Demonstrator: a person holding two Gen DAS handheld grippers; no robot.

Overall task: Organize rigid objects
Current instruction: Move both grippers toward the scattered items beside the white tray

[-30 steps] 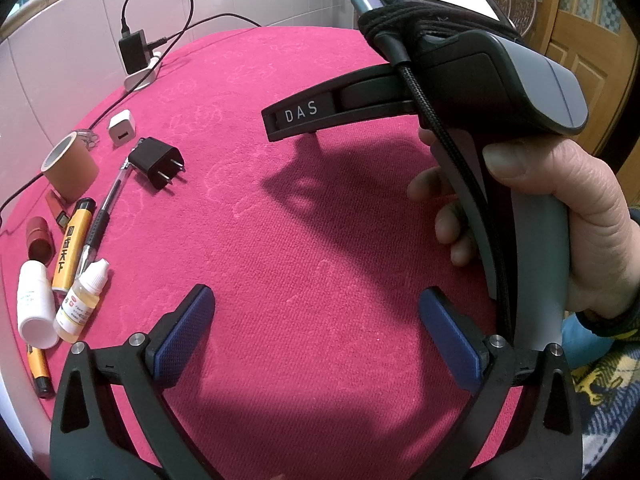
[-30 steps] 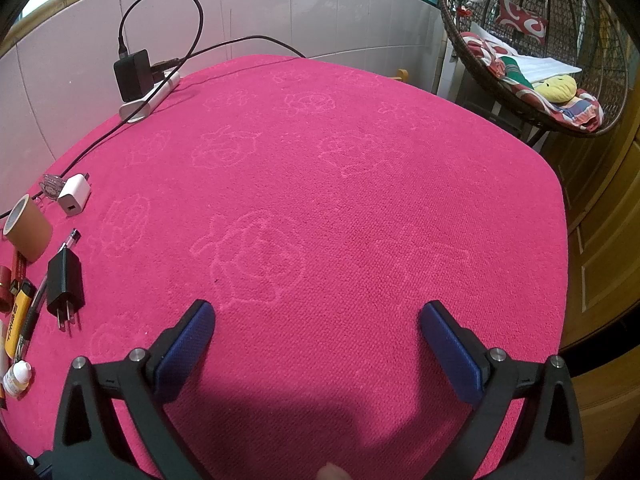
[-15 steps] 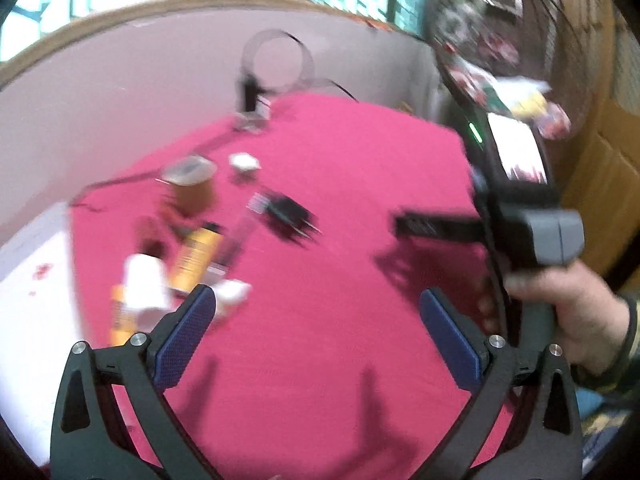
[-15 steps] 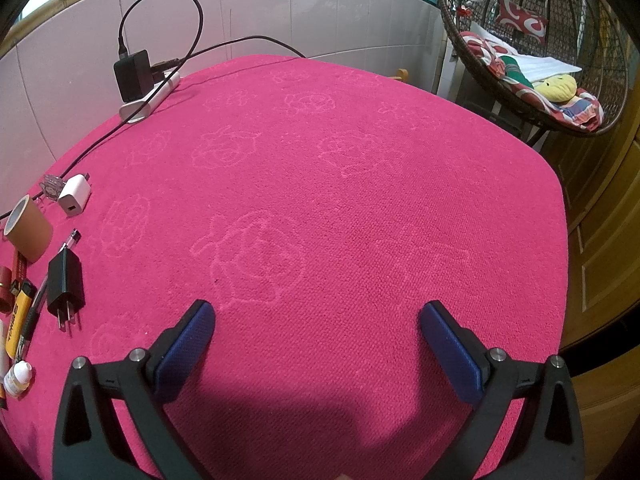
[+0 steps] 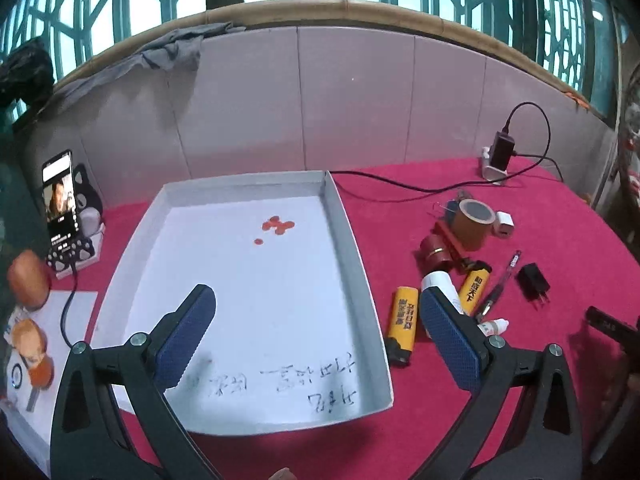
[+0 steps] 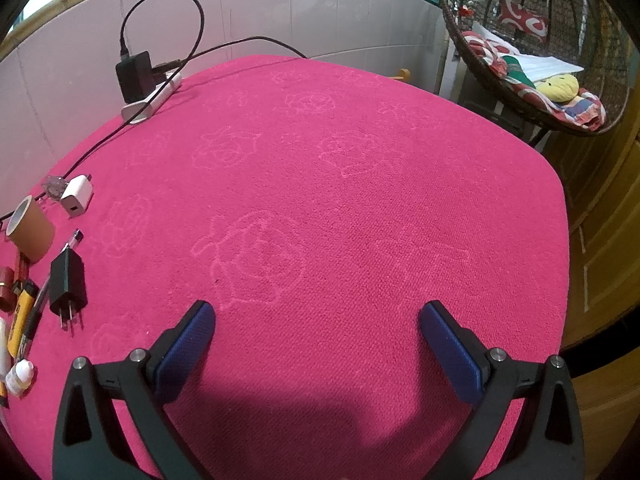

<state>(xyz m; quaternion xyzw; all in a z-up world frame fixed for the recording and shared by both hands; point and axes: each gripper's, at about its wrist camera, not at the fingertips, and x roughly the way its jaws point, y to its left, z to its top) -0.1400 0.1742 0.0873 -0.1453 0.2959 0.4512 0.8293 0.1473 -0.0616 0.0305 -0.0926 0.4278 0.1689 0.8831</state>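
Observation:
My left gripper (image 5: 316, 320) is open and empty above the near part of a white shallow box (image 5: 352, 240) with handwriting inside. To its right on the pink cloth lie two yellow lighters (image 5: 404, 316), a white bottle (image 5: 440, 284), a small dropper bottle (image 5: 494, 326), a pen (image 5: 500, 284), a black plug (image 5: 532, 286), a brown tape roll (image 5: 472, 222), a white charger cube (image 5: 504, 225) and a red cylinder (image 5: 434, 250). My right gripper (image 6: 316, 336) is open and empty over bare cloth; the black plug (image 6: 67, 280) and the tape roll (image 6: 30, 230) lie at its far left.
A power strip with a black adapter (image 6: 138, 80) and cables sits at the back wall. A phone on a stand (image 5: 60, 200) and paper with round brown objects (image 5: 28, 280) are left of the box. The table's edge (image 6: 560, 240) drops off at the right, before a hanging wicker chair (image 6: 540, 40).
My left gripper has swung left, from facing the right gripper and bare cloth to facing the white box and the pile of small objects. The right gripper has stayed still.

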